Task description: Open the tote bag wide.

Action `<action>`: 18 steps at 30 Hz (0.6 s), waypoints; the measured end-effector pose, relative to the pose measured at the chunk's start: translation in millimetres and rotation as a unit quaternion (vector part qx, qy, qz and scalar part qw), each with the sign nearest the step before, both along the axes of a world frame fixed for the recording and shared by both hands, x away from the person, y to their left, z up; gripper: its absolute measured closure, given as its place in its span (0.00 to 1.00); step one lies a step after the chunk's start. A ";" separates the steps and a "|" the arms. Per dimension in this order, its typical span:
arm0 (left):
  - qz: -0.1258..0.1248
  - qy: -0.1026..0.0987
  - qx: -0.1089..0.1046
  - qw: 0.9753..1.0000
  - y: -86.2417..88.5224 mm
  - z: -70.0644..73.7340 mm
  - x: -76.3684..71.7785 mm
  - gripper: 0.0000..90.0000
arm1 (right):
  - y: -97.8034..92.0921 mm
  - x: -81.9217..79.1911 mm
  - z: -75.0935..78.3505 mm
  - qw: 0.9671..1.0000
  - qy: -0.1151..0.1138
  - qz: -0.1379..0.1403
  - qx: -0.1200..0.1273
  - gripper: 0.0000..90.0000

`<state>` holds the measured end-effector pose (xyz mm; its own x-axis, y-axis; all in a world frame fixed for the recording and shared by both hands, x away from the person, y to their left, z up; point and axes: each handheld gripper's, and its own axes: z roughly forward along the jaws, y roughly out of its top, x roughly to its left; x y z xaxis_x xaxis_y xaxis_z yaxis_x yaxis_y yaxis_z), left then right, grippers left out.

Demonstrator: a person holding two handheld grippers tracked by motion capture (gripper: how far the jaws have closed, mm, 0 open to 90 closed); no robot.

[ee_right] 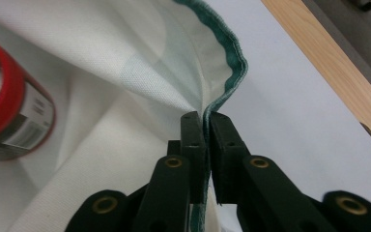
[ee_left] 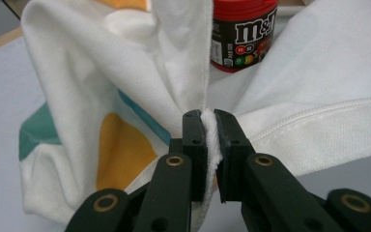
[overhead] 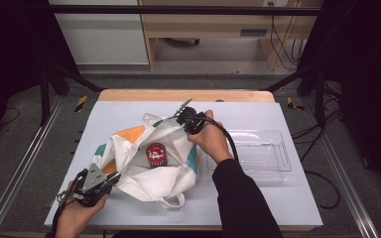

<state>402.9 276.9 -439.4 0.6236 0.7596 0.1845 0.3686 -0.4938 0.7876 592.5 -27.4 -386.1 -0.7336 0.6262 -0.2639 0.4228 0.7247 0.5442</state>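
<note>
Your left gripper [overhead: 110, 181] pinches the near rim of the white tote bag [overhead: 129, 151] and your right gripper [overhead: 184, 120] pinches the far rim, holding it open around the M&M's jar [overhead: 156, 154] inside, so next, I think, keep both pinches tight.

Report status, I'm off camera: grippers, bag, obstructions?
Left gripper and right gripper both clamp tote bag rim. M&M's jar stands inside. Nothing blocking.

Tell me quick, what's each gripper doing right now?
Left gripper: shut on the white cloth tote bag, pinching its white edge.
Right gripper: shut on the same bag, pinching its green-trimmed rim.
</note>
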 end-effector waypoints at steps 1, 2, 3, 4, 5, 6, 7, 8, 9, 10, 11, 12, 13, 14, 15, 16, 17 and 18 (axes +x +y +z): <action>-0.001 0.000 -0.002 1.000 0.4 -0.3 0.3 0.93 | 0.6 -1.5 1.1 1.000 -0.001 0.002 0.006 0.88; -0.004 0.000 -0.003 1.000 0.8 -0.5 0.4 0.93 | 0.7 -2.6 2.2 1.000 0.001 0.003 0.011 0.80; -0.004 -0.005 -0.010 1.000 0.6 -1.1 0.7 0.93 | 0.6 -4.1 3.5 1.000 0.006 0.002 0.014 0.75; -0.004 -0.008 -0.012 1.000 0.9 -1.4 1.0 0.92 | 0.0 -5.8 5.3 1.000 0.003 0.001 0.013 0.70; -0.006 -0.011 -0.011 1.000 1.3 -1.2 1.2 0.91 | -0.9 -7.9 8.1 1.000 0.001 -0.002 0.017 0.65; -0.004 -0.012 -0.016 1.000 0.9 -1.2 1.1 0.90 | -2.4 -10.4 11.8 1.000 0.001 -0.004 0.027 0.62; -0.004 -0.011 -0.018 1.000 0.9 -0.6 0.7 0.87 | -3.9 -14.0 15.9 0.999 0.000 -0.003 0.038 0.59; -0.007 -0.019 -0.021 1.000 0.4 0.4 0.4 0.84 | -5.1 -18.4 20.0 0.999 -0.003 0.000 0.046 0.56; -0.009 -0.026 -0.022 0.999 0.2 1.6 0.2 0.82 | -6.3 -23.9 24.5 0.999 -0.007 0.004 0.050 0.55; -0.007 -0.029 -0.029 0.999 -0.8 2.4 -0.1 0.79 | -7.7 -30.1 28.8 0.998 -0.011 0.009 0.057 0.53; -0.009 -0.031 -0.030 0.999 -1.1 3.5 -0.2 0.76 | -9.2 -36.8 33.2 0.998 -0.015 0.010 0.062 0.51; -0.009 -0.037 -0.033 0.999 -2.2 5.6 -0.6 0.73 | -10.5 -42.3 36.5 0.998 -0.019 0.012 0.065 0.50; -0.008 -0.042 -0.036 0.998 -3.4 7.6 -0.5 0.71 | -12.9 -52.5 41.6 0.997 -0.028 0.013 0.077 0.48; -0.008 -0.044 -0.039 0.998 -4.4 10.3 0.3 0.68 | -14.8 -60.6 44.8 0.996 -0.031 0.017 0.087 0.47; -0.008 -0.046 -0.040 0.998 -5.4 12.4 1.0 0.66 | -16.2 -68.8 46.8 0.995 -0.034 0.022 0.092 0.47; -0.007 -0.050 -0.040 0.998 -7.3 16.4 1.9 0.65 | -17.1 -75.2 48.4 0.995 -0.035 0.024 0.089 0.47; -0.008 -0.053 -0.041 0.998 -9.0 19.6 3.0 0.64 | -18.4 -85.0 49.2 0.994 -0.037 0.025 0.095 0.47; -0.010 -0.054 -0.040 0.998 -10.7 22.1 3.9 0.62 | -19.4 -92.4 49.0 0.994 -0.037 0.030 0.098 0.48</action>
